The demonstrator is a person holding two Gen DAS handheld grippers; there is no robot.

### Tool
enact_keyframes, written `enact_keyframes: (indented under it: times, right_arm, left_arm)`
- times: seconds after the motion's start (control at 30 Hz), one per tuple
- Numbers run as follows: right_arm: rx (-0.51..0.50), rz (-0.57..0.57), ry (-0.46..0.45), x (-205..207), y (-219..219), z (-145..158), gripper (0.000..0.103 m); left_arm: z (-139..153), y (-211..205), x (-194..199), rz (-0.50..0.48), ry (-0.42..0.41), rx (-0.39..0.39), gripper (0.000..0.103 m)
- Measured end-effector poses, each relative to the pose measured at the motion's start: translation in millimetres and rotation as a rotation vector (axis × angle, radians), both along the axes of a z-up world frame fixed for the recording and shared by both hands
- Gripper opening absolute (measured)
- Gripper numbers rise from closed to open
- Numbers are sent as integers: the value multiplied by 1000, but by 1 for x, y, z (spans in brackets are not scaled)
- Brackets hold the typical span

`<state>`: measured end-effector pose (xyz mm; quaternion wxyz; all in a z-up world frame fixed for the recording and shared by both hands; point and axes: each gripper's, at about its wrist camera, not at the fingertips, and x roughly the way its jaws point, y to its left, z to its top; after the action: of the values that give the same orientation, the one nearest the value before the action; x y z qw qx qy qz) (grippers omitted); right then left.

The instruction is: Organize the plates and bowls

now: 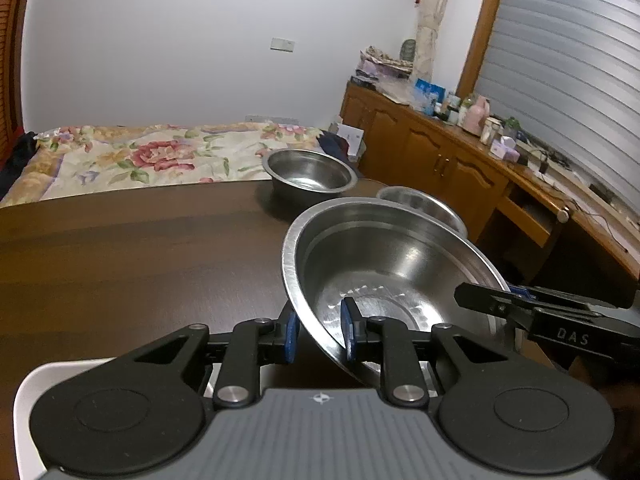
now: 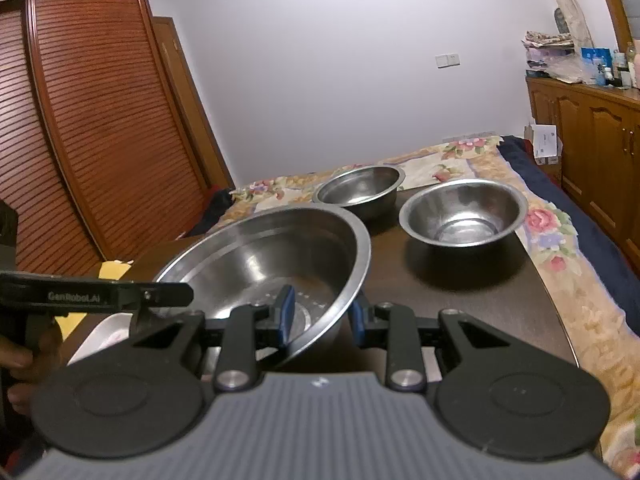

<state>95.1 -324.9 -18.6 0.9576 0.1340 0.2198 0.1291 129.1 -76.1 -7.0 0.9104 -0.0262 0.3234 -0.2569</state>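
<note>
left hand-held gripper [image 1: 318,336] and right hand-held gripper [image 2: 322,316] straddling large bowl [image 1: 392,264] rim, wardrobe [image 2: 92,120] in right view only

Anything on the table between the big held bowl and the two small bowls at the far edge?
No. In the right wrist view, bare dark tabletop separates the large bowl from the two small bowls.

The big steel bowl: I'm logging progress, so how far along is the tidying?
Nothing looks stacked yet. In hand: the large steel bowl, tilted, with the left gripper and right gripper each straddling its rim on opposite sides. Left: two smaller bowls sit apart on the dark table, not nested. A white tray edge shows below.
</note>
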Motion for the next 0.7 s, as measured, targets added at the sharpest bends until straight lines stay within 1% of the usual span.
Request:
enact_keyframes:
  times: [0.1, 0.33, 0.57, 0.7]
  right_arm:
    - [13, 4, 1, -7, -1, -1, 31]
    - [24, 16, 5, -19, -7, -3, 31]
    - [9, 13, 28, -27, -9, -12, 31]
    - [17, 8, 53, -26, -12, -20, 31]
  left_arm:
    - [2, 0, -11, 3, -13, -1, 25]
    - [-3, -2, -32, 2, -11, -3, 25]
    - [-13, -7, -37, -7, 16, 7, 25]
    - [-19, -10, -36, -15, 25, 16, 26]
